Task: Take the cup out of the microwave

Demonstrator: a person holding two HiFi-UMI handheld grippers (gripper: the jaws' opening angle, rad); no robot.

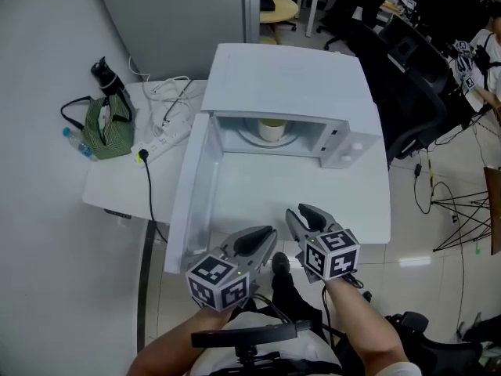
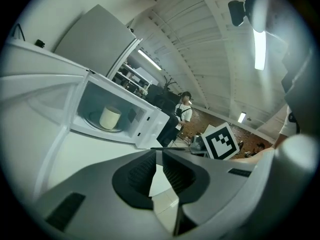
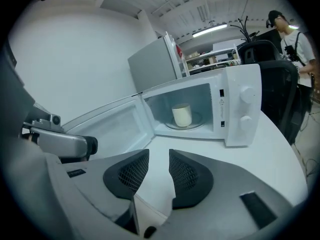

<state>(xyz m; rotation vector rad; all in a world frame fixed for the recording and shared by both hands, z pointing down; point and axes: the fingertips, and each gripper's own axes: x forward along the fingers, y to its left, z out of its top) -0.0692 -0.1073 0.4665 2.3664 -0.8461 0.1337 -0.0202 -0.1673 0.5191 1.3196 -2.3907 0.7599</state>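
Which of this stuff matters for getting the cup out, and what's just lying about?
For the job: cup, microwave, its open door, left gripper, right gripper, both empty.
Lying about: power strip, green bag, water bottle, black flask, white cables.

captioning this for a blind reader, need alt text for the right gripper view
A cream cup stands inside a white microwave whose door is swung open to the left, on a white table. In the foreground the right gripper points toward it, jaws slightly apart with nothing between them.
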